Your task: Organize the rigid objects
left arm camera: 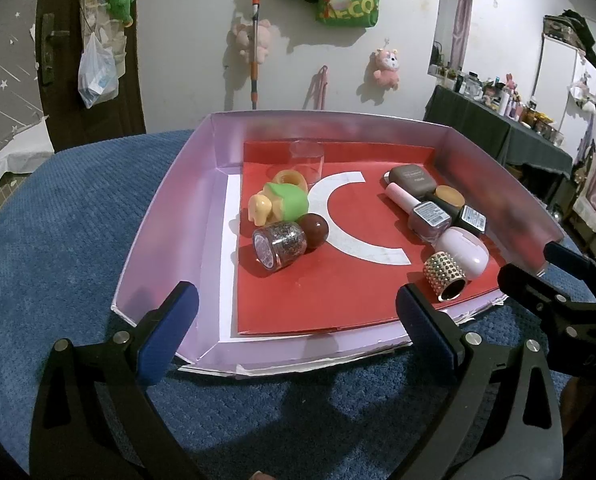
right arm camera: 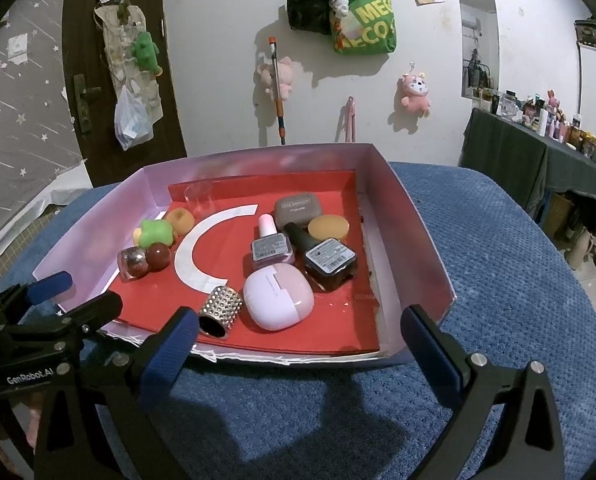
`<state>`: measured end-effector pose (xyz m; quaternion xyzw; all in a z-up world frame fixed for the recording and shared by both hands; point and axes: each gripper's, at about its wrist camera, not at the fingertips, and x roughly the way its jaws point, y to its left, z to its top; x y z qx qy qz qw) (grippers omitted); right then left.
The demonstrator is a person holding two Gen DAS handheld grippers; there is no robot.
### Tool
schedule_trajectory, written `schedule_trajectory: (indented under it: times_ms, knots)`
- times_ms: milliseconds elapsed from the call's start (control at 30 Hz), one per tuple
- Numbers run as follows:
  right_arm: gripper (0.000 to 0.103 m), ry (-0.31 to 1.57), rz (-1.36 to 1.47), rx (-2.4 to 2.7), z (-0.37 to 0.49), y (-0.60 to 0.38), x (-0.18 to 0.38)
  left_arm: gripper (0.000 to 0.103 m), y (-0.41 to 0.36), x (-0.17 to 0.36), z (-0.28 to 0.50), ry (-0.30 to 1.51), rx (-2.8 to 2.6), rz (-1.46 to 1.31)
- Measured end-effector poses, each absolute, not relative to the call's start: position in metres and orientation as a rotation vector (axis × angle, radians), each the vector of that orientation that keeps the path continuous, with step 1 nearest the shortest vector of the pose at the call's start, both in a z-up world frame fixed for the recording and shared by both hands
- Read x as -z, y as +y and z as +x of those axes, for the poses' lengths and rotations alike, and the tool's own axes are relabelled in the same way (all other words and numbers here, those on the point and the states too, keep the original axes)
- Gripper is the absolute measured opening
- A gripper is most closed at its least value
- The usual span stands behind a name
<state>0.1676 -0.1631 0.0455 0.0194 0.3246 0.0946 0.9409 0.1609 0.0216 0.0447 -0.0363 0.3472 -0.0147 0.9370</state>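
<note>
A shallow lilac box [left arm camera: 169, 216] [right arm camera: 418, 216] with a red liner holds all the small objects. On its left lie a glitter bottle [left arm camera: 279, 244] [right arm camera: 133, 265], a brown ball [left arm camera: 314, 230] [right arm camera: 158, 256], a green toy [left arm camera: 285, 200] [right arm camera: 155, 233] and a clear cup [left arm camera: 306, 160] [right arm camera: 199, 197]. On its right lie a studded cap [left arm camera: 446, 276] [right arm camera: 219, 311], a pink case [left arm camera: 464, 252] [right arm camera: 278, 295], nail polish bottles [left arm camera: 428, 218] [right arm camera: 330, 261] and a brown compact [left arm camera: 412, 178] [right arm camera: 298, 209]. My left gripper [left arm camera: 298, 332] and right gripper [right arm camera: 298, 340] are open and empty at the box's near edge.
The box sits on a blue textured cushion [left arm camera: 57, 240] [right arm camera: 518, 260]. Behind it is a white wall with hung plush toys [right arm camera: 416, 94] and bags [right arm camera: 364, 20], a dark door [right arm camera: 97, 80] at the left and a crowded dark table [right arm camera: 538, 148] at the right.
</note>
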Motion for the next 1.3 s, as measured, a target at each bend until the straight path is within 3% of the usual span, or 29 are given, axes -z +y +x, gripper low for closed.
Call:
schedule_trajectory:
  times_ms: [667, 1300]
  knots:
    - [0.103, 0.659, 0.078, -0.233, 0.148, -0.177, -0.059, 0.101, 0.021, -0.059, 0.137, 0.696, 0.038, -0.078]
    - [0.103, 0.791, 0.054, -0.256, 0.121, -0.182, -0.047, 0.101, 0.021, -0.05, 0.104, 0.758, 0.048, -0.096]
